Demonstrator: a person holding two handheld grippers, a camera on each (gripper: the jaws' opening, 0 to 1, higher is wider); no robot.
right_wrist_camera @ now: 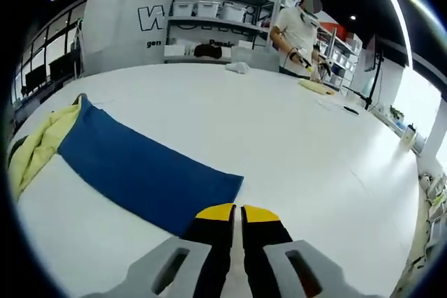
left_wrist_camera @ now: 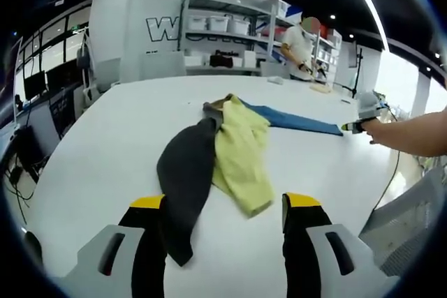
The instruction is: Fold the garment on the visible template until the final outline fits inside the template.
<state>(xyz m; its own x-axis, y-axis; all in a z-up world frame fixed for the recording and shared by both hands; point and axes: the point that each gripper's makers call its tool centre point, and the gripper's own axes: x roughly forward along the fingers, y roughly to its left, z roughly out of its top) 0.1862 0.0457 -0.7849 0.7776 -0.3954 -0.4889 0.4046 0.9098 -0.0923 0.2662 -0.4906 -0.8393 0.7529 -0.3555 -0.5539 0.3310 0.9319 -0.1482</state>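
left jaws apart, right jaws together at blue sleeve (right_wrist_camera: 140,169)

The left gripper view is taken from low above the white surface (left_wrist_camera: 105,151), facing the shelving (left_wrist_camera: 223,33) at 12 o'clock, with the garment (left_wrist_camera: 230,151) close ahead. The right gripper view is held nearer, just at the blue sleeve (right_wrist_camera: 140,165) end. Garment, surface and shelving are shared by both views.
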